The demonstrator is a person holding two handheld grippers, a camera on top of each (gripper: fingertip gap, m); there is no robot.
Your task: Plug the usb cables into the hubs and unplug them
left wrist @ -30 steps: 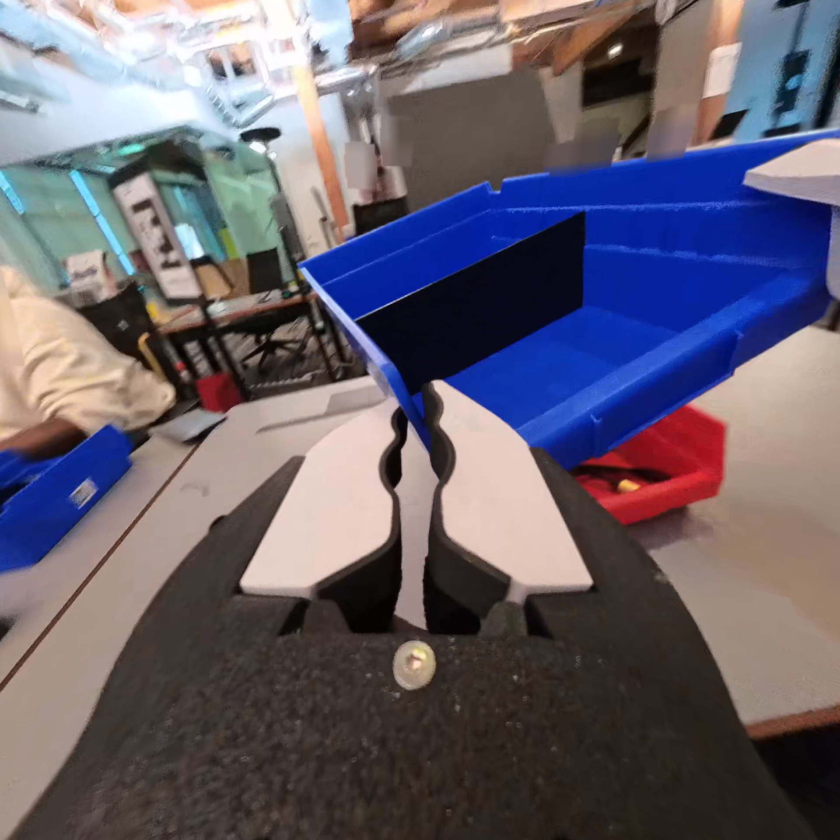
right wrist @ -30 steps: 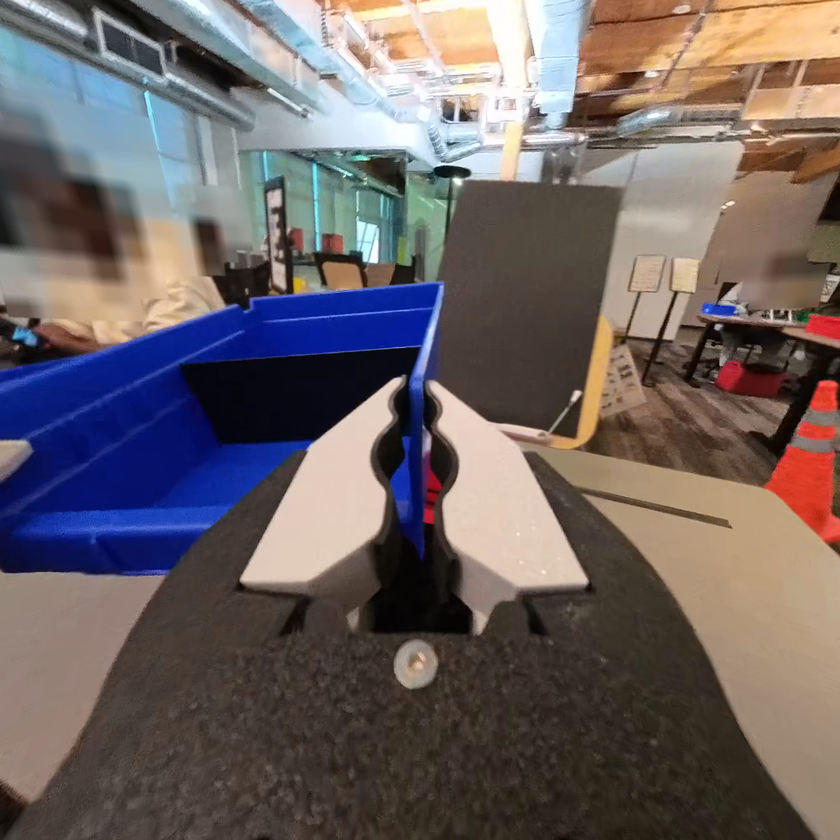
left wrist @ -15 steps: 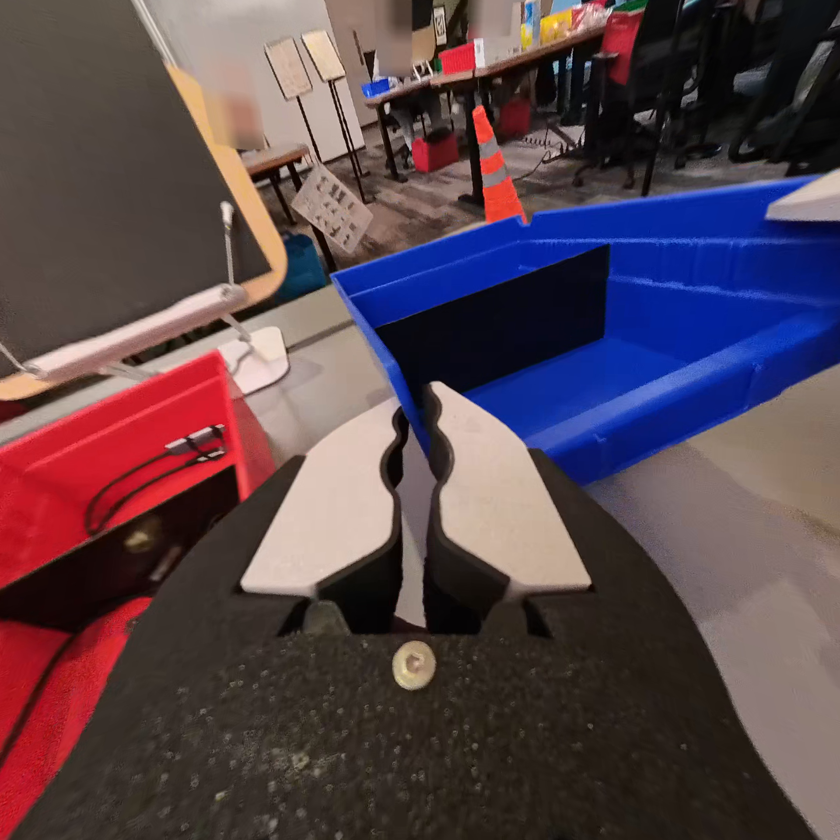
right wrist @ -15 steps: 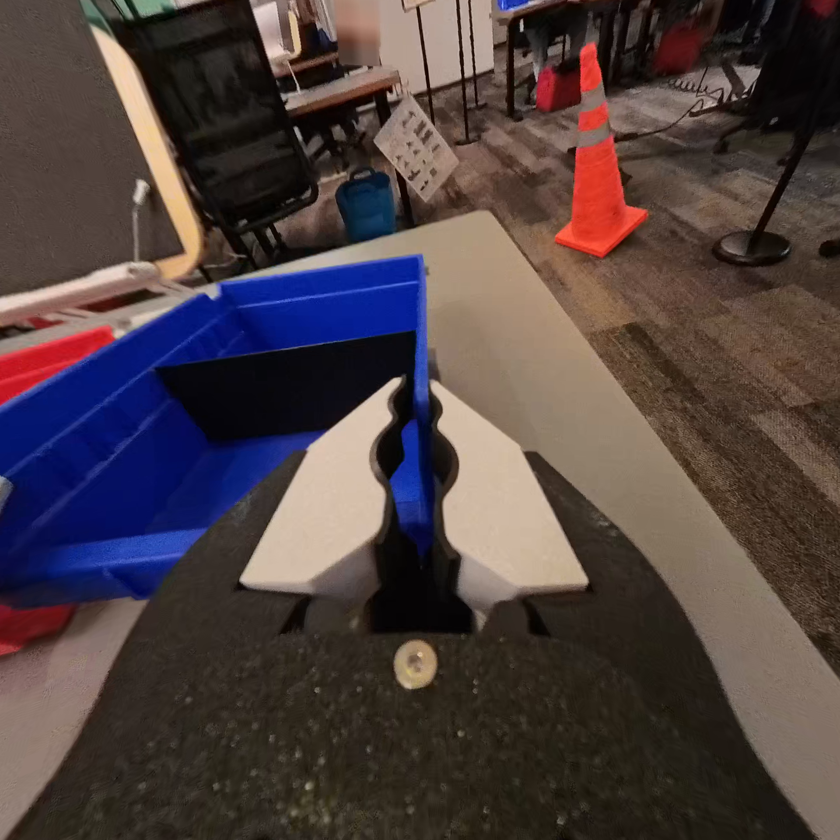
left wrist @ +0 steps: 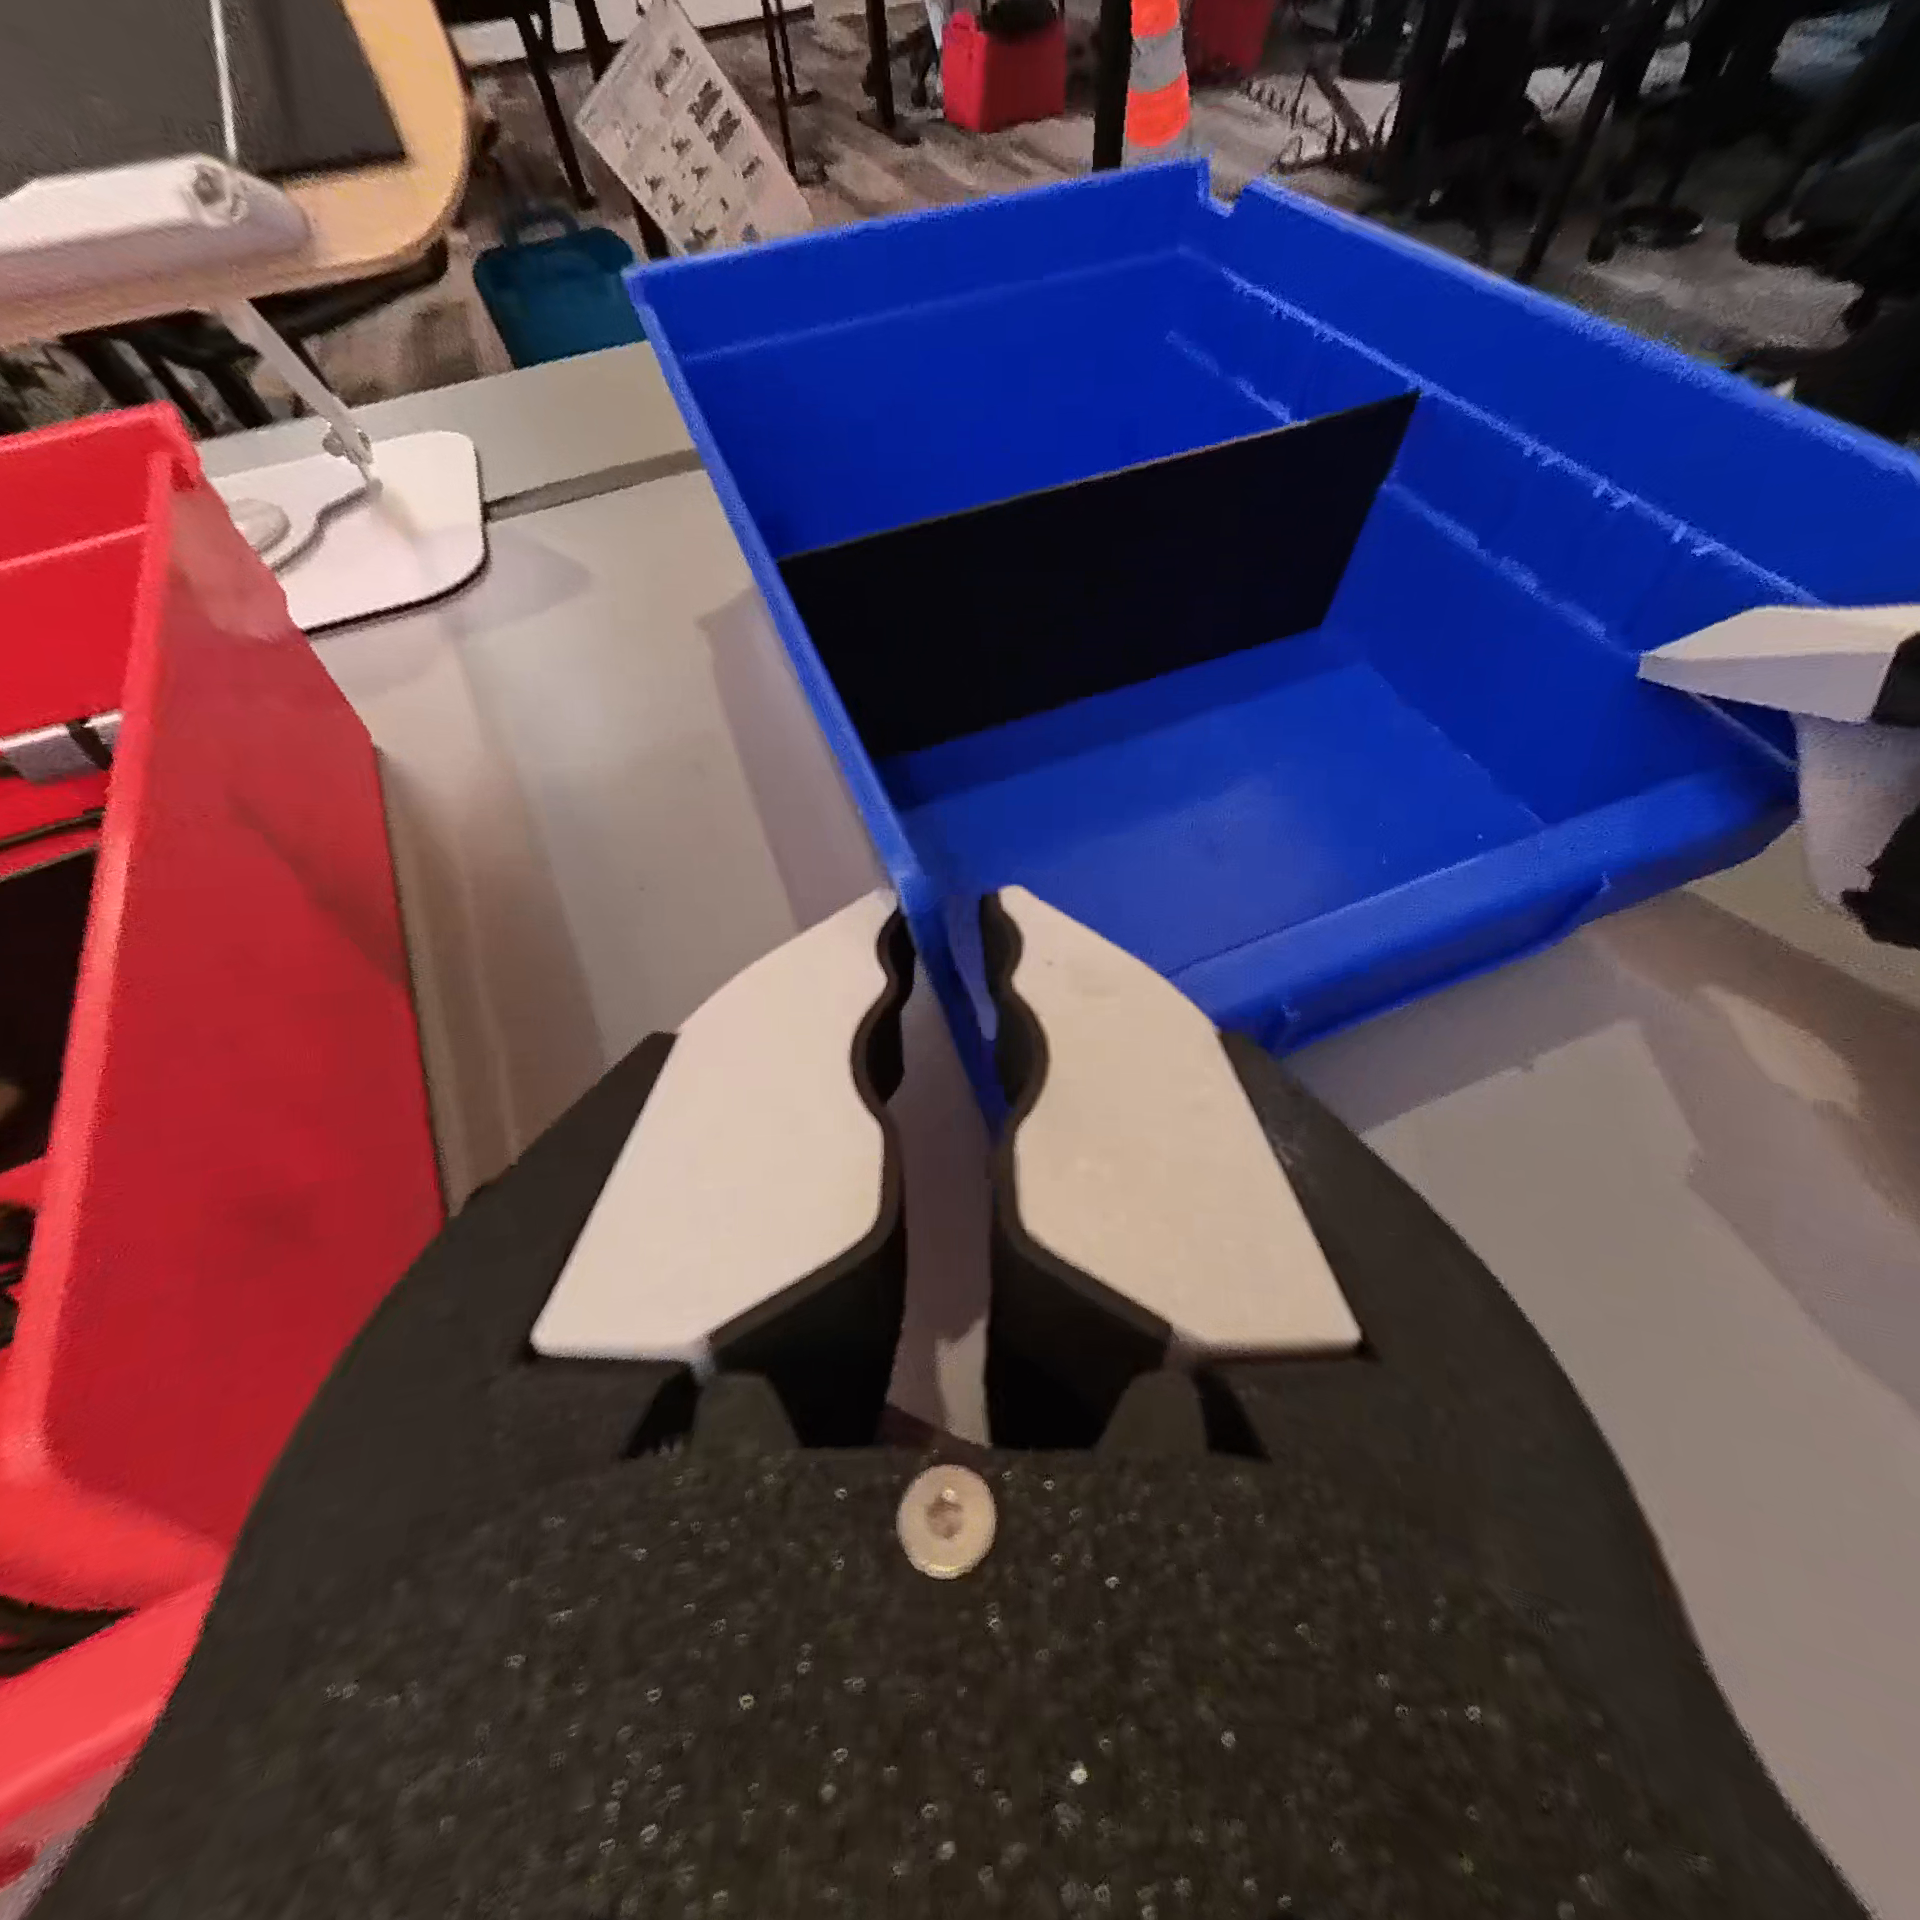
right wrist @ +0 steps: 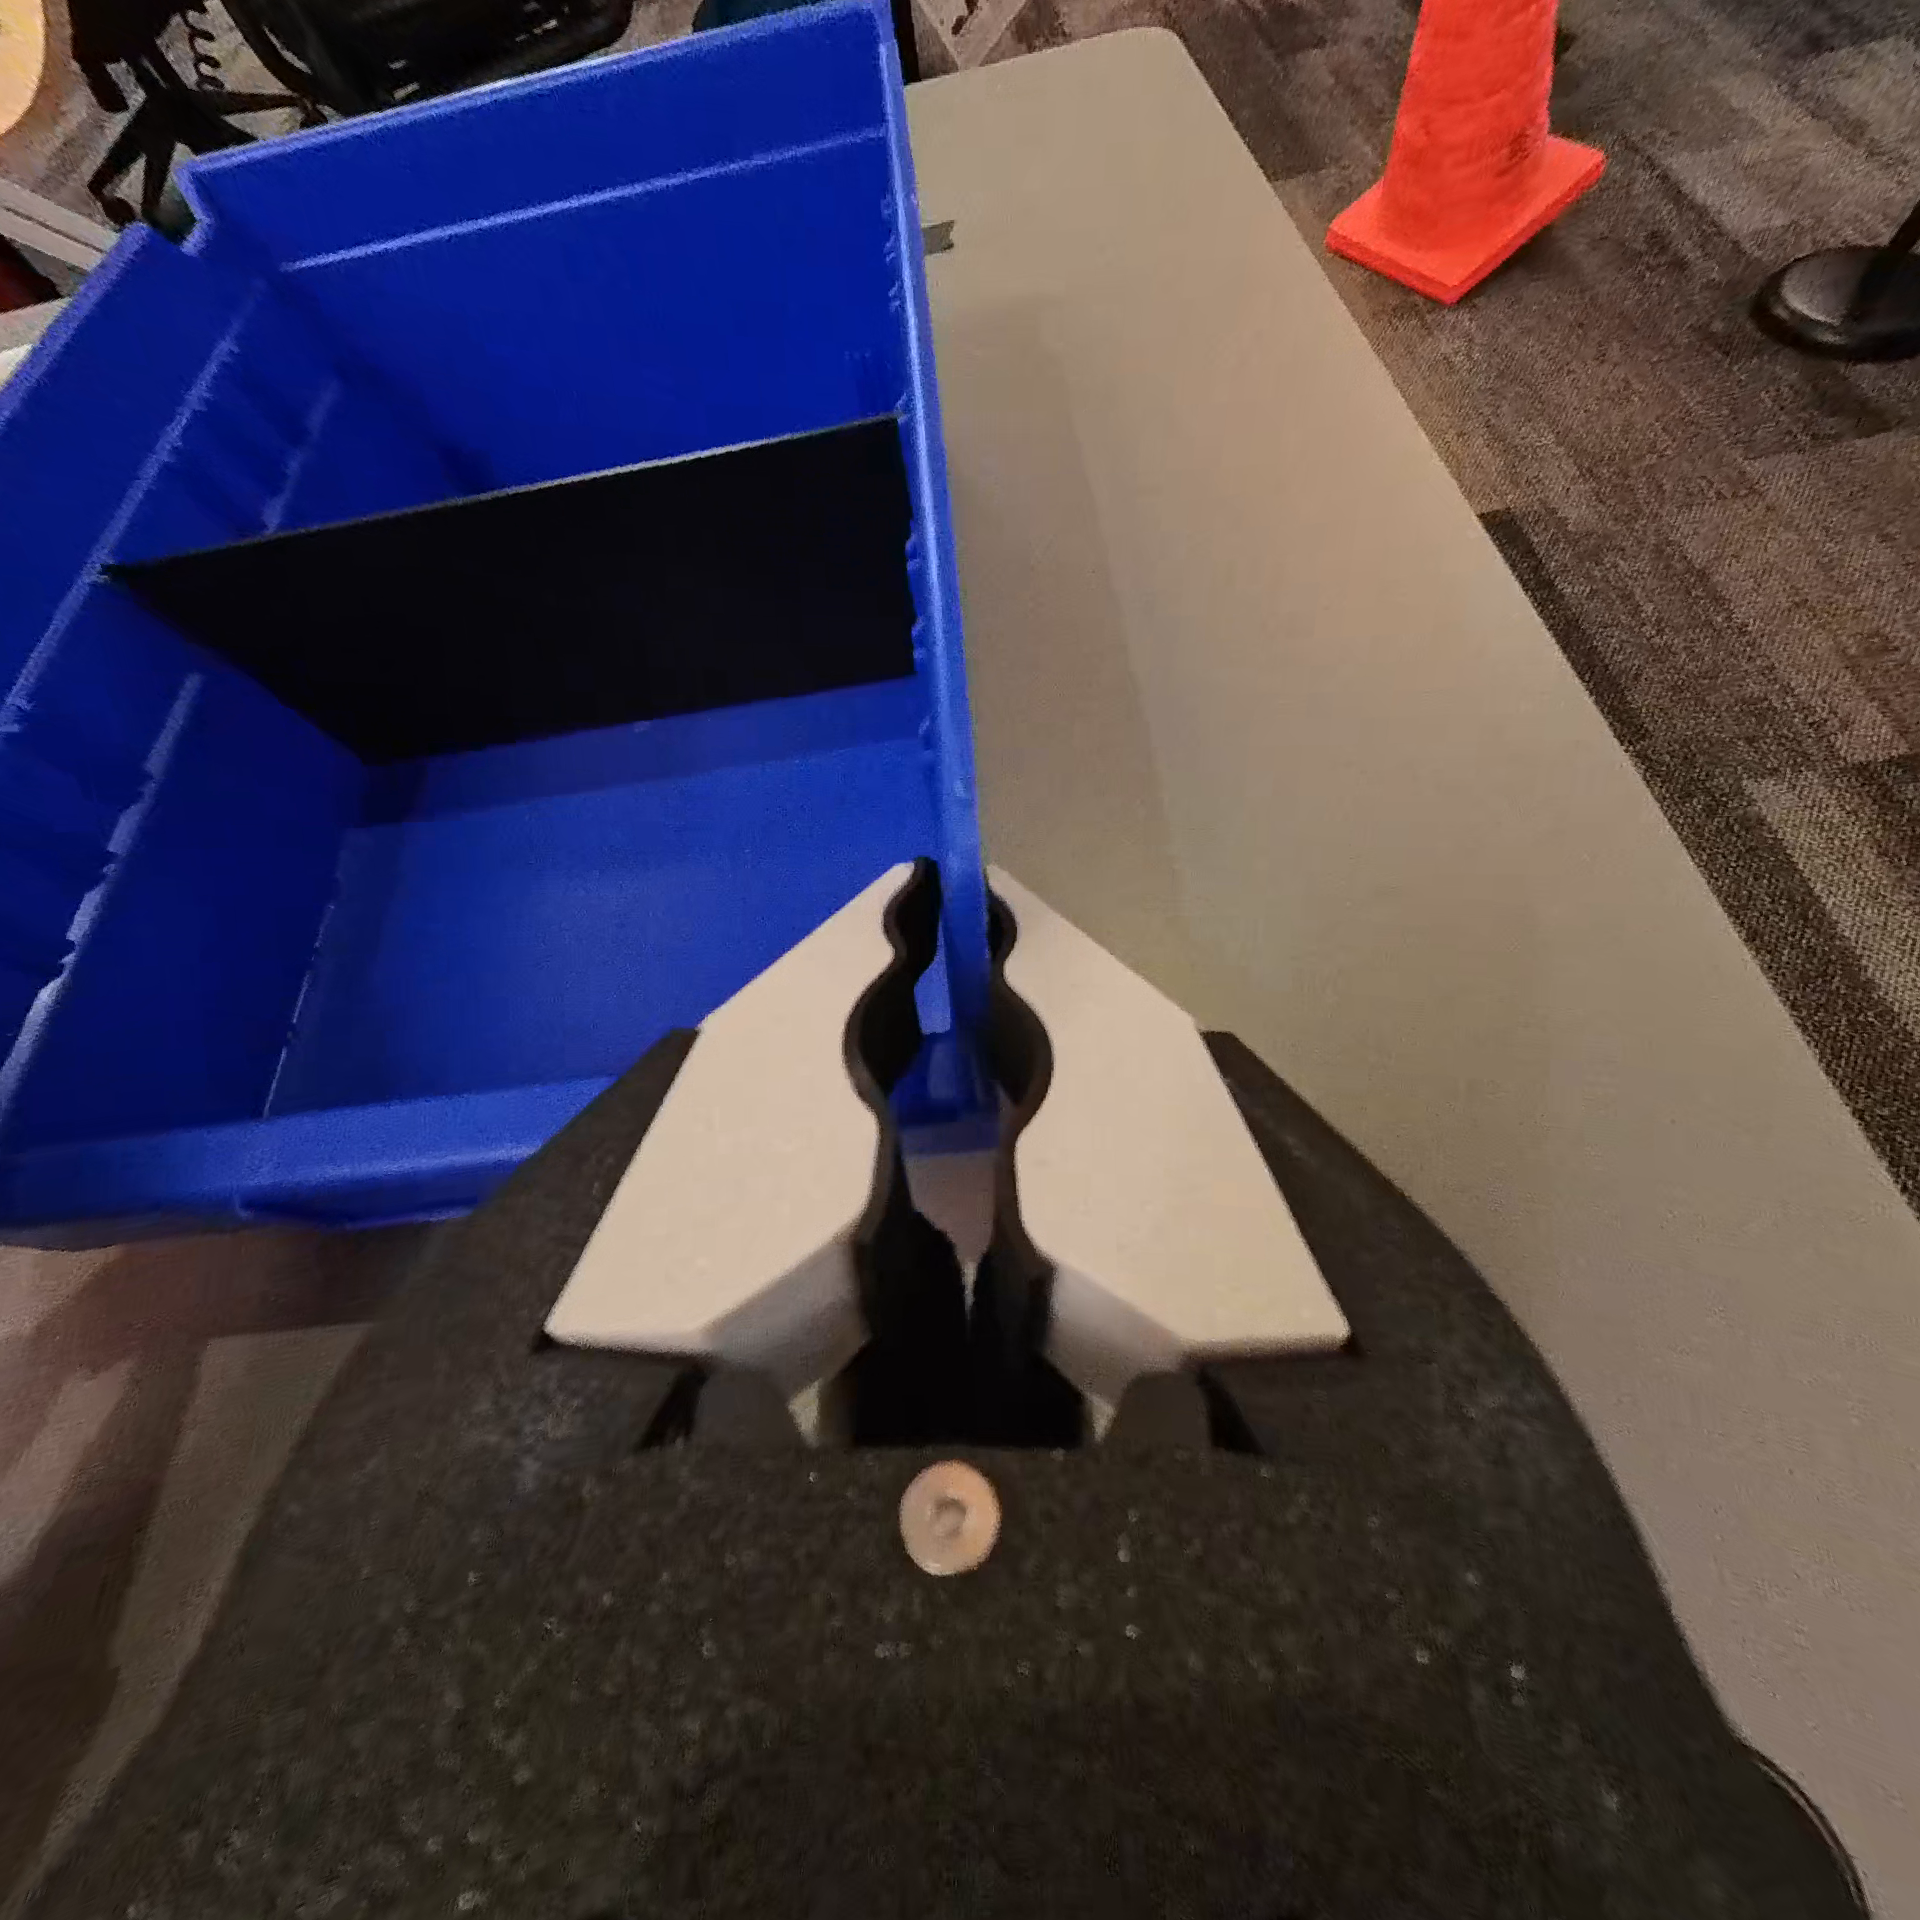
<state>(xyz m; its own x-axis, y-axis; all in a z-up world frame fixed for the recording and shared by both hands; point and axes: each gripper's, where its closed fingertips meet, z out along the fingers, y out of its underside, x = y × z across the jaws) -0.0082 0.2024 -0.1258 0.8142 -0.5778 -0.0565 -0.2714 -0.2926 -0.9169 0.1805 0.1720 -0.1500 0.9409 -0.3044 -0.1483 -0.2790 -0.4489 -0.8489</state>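
Left wrist view shows the left gripper clamped on the near left corner of the blue bin, whose long axis runs straight ahead; the right gripper pinches the opposite near corner. No cables or hubs lie in the bin; a dark cable, only partly visible, sits in the red bin just left, nearer the left gripper.

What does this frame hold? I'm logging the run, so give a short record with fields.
left tool: shut on the blue bin's left wall
right tool: shut on the bin's right wall
blue bin: empty, near the table, resting or not unclear
divider: black, across the bin
red bin: left of the blue bin, cables inside
table: grey
cone: orange, on the floor
hubs: none visible
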